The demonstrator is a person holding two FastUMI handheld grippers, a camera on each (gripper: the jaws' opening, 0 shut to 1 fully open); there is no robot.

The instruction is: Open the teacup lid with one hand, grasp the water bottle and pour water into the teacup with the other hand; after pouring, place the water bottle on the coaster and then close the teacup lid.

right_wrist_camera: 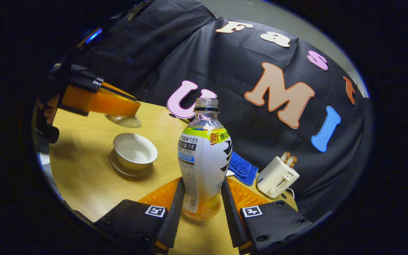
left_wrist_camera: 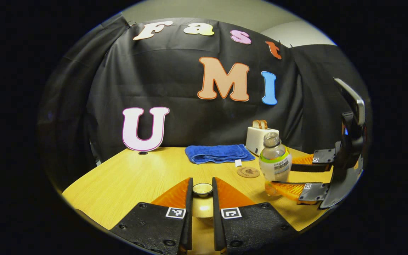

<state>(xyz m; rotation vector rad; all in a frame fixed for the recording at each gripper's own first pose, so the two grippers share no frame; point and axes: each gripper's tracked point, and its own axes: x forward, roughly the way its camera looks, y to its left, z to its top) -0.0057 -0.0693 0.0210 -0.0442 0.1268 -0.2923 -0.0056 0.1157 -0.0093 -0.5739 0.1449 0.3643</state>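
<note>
Left gripper clamped on round teacup lid, lifted above table. Right gripper clamped on clear capless plastic bottle, base on wood. Open glazed teacup on saucer. Round coaster near folded blue towel.

The wooden table carries a folded blue towel and a white toaster near the wall, a round coaster, and the open teacup on its saucer.
</note>
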